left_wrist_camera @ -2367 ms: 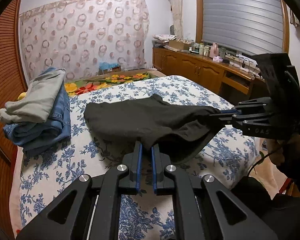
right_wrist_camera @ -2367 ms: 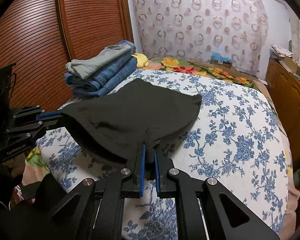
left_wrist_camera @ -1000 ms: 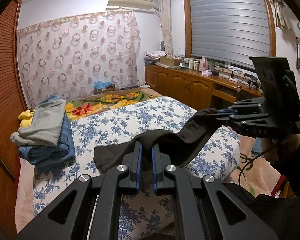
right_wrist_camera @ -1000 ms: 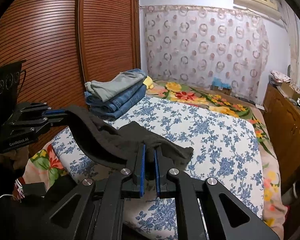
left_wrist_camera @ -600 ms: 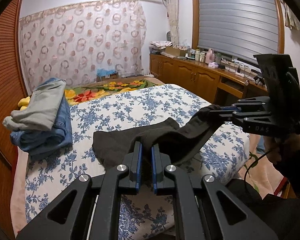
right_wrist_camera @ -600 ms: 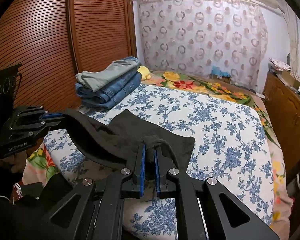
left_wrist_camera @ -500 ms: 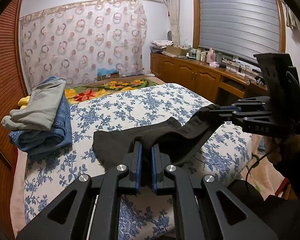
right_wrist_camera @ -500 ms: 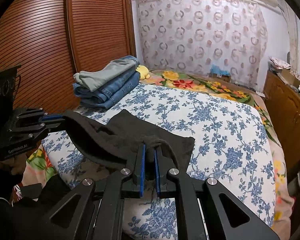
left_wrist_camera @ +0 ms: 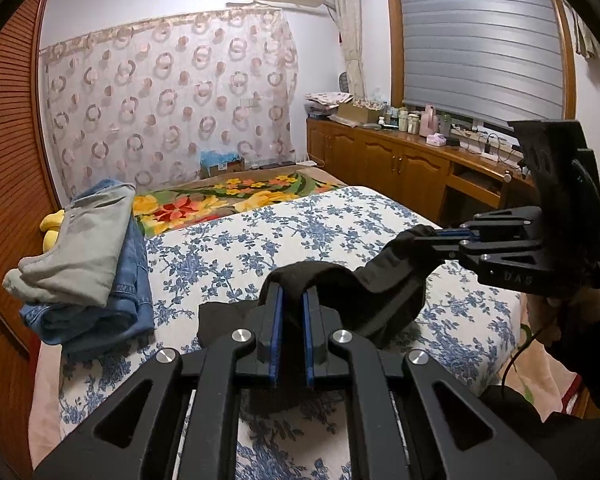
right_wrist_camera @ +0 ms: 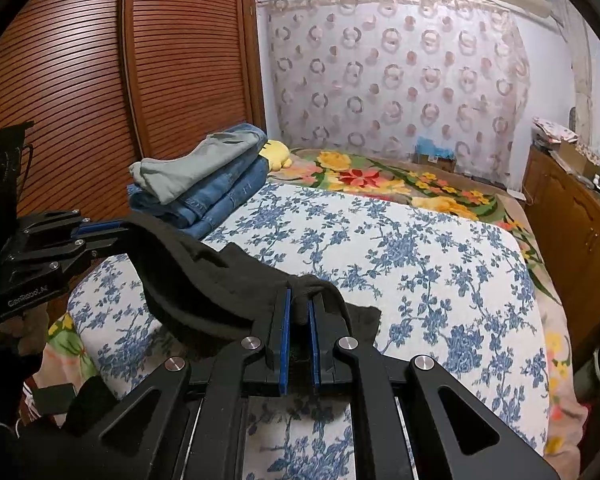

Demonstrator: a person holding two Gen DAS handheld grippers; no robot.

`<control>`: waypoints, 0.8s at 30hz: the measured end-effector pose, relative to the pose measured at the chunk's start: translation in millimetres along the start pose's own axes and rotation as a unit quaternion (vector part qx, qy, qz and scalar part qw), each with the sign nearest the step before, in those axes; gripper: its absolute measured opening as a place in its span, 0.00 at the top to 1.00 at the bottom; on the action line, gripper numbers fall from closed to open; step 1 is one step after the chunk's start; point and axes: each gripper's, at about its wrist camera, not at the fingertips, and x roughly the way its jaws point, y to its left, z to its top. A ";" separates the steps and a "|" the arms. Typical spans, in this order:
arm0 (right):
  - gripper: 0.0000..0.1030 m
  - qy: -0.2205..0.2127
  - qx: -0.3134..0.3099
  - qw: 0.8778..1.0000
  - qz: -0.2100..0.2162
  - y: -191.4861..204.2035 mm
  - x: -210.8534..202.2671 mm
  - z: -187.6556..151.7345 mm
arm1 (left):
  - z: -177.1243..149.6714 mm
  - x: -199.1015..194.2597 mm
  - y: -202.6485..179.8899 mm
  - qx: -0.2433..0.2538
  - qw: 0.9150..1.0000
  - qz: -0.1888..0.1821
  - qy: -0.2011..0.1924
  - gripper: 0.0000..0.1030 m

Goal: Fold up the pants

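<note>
Black pants [left_wrist_camera: 380,292] hang in a sagging band between my two grippers over the near edge of the bed [left_wrist_camera: 300,224]. My left gripper [left_wrist_camera: 292,300] is shut on one end, with cloth bunched over its fingertips. Shut on the other end, my right gripper [left_wrist_camera: 432,236] shows at the right of the left wrist view. In the right wrist view the pants [right_wrist_camera: 204,280] run from the right gripper [right_wrist_camera: 299,300] up to the left gripper [right_wrist_camera: 120,226]. A loose part of the pants rests on the blue-flowered cover [right_wrist_camera: 420,260].
A stack of folded jeans with grey pants on top [left_wrist_camera: 88,264] [right_wrist_camera: 204,176] lies at the bed's left side, a yellow plush toy [right_wrist_camera: 276,152] behind it. A slatted wooden wardrobe [right_wrist_camera: 100,80] stands left, and wooden cabinets [left_wrist_camera: 400,168] line the right wall.
The pants, earlier spread flat across the bed, have been drawn back to the near edge and bunched. Both grippers kept their grip and shifted slightly over the last second.
</note>
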 end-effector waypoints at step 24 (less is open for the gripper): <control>0.92 0.052 0.015 0.999 -0.003 -10.0 74.3 1.8 | -34.4 38.3 36.9 -0.070 0.996 0.004 0.051 0.35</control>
